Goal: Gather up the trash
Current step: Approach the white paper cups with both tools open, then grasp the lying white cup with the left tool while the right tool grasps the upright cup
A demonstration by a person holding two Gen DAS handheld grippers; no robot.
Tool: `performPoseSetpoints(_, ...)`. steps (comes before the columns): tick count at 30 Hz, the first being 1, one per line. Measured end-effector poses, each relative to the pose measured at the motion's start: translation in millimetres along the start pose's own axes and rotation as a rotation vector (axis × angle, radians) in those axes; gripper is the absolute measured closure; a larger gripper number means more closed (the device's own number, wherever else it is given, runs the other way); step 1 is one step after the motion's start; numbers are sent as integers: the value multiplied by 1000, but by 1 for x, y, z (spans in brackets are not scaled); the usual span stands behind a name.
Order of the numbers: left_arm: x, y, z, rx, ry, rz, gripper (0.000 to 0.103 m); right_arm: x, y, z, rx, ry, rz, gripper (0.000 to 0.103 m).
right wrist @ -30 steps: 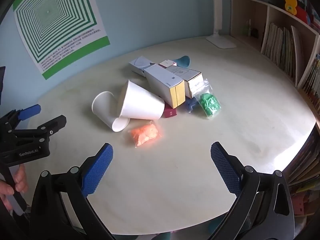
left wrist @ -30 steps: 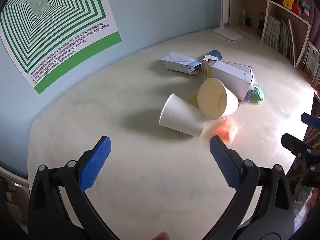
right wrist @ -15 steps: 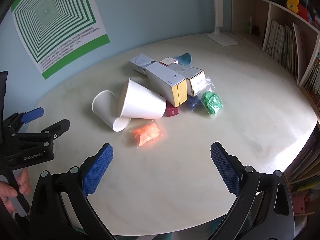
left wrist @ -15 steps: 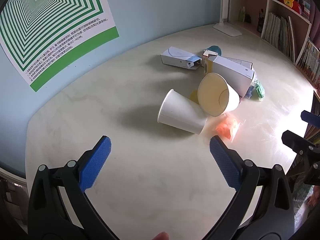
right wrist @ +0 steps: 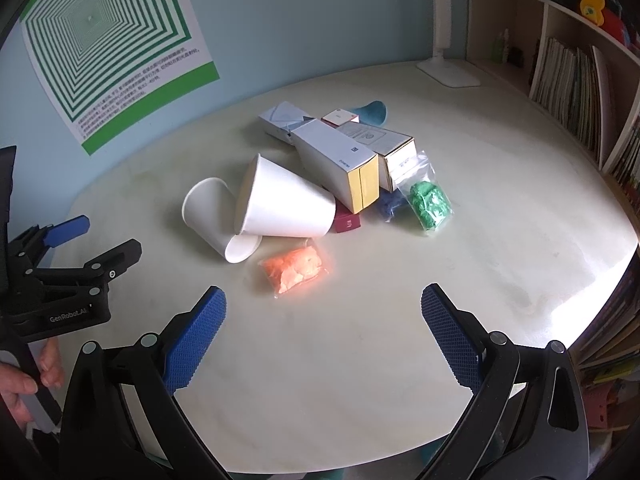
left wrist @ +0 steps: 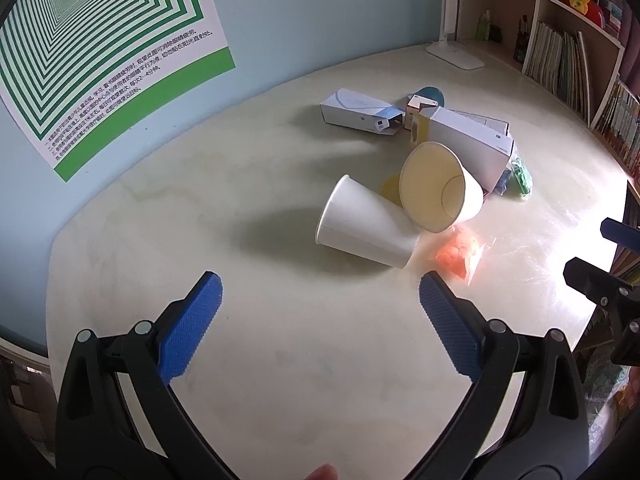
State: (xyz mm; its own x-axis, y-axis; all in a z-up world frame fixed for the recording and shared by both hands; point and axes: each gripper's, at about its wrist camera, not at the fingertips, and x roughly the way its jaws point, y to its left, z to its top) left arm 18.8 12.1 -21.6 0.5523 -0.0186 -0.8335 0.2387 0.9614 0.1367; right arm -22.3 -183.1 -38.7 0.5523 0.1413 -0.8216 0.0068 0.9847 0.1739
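Two paper cups [right wrist: 256, 208] lay tipped and touching mid-table [right wrist: 360, 360], boxes [right wrist: 340, 156] just behind them, an orange bag [right wrist: 296, 268] nearest and a green bag [right wrist: 428, 200] to the right. Left gripper [left wrist: 320, 292] and right gripper [right wrist: 322, 304] hung above the near table, jaws spread wide, holding nothing.

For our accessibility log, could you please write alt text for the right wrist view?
The open right gripper hovers over a pale round table, empty, facing a trash pile: two tipped white paper cups, cardboard boxes, an orange bag and a green bag. The left gripper shows at left.
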Motion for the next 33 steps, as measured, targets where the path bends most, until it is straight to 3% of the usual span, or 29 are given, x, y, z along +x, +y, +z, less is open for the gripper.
performPoseSetpoints(24, 35, 3, 13, 16, 27, -6, 6, 20, -3, 15, 28, 40, 23, 6)
performPoseSetpoints(30, 59, 9, 22, 34, 50, -28, 7, 36, 1, 27, 47, 58, 43, 6)
performPoseSetpoints(33, 68, 13, 27, 40, 57, -80, 7, 45, 8, 36, 59, 64, 64, 6)
